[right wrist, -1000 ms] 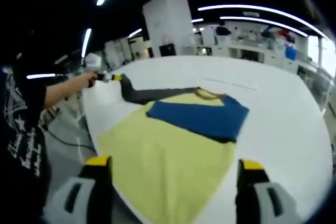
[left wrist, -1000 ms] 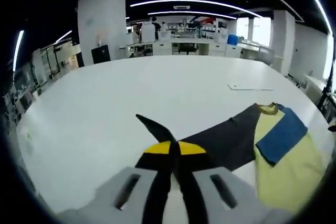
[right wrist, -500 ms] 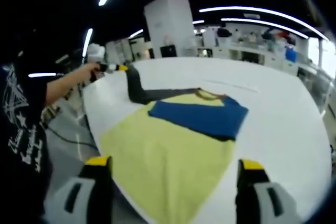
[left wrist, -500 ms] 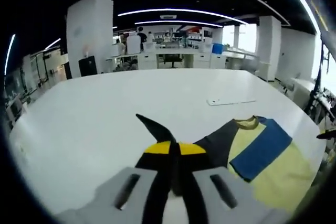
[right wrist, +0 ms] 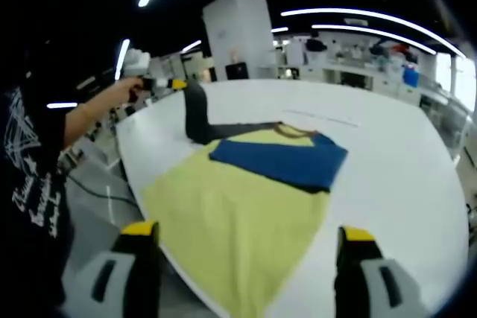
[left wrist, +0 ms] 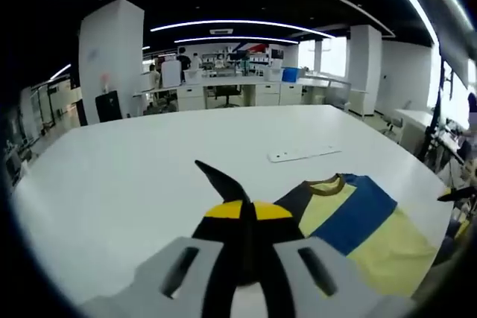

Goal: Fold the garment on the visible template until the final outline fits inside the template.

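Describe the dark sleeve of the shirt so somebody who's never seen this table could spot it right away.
On the big white table lies a yellow shirt with a blue sleeve folded across it. The dark sleeve rises off the table from the collar end, shut in the left gripper, the only lifted part.

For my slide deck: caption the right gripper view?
Open right gripper faces yellow-and-blue shirt; left gripper lifts its dark sleeve.

A large open office: white square pillars (left wrist: 110, 61), curved ceiling light strips (left wrist: 238, 24), far desks (left wrist: 238, 91), bright windows (left wrist: 334, 56) at right.
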`<state>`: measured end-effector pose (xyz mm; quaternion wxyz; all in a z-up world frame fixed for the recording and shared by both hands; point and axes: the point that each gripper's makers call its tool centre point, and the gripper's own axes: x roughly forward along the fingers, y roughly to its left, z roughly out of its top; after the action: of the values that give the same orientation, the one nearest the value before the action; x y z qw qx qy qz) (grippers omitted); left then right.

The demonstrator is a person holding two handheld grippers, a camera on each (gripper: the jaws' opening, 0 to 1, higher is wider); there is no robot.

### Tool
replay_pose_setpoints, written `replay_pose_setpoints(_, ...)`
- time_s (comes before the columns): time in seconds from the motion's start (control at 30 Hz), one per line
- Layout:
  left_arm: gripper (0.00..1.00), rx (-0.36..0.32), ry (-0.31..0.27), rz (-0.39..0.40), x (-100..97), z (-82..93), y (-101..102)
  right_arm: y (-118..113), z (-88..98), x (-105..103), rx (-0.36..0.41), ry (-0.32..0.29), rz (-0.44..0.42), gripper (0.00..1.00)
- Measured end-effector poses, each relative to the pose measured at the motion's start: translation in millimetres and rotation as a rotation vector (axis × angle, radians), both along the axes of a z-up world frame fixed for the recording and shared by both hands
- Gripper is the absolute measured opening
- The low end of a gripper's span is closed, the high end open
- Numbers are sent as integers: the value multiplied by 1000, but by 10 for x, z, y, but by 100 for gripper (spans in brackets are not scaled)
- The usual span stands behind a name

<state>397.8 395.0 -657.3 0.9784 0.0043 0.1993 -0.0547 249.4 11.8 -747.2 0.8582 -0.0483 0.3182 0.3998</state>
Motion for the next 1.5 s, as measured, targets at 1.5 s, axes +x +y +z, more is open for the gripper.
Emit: replay_pose_setpoints(1.5, 0, -109, -9, -338, 496, -104, -2231, -132, -111, -115, -17, 29, -31, 99)
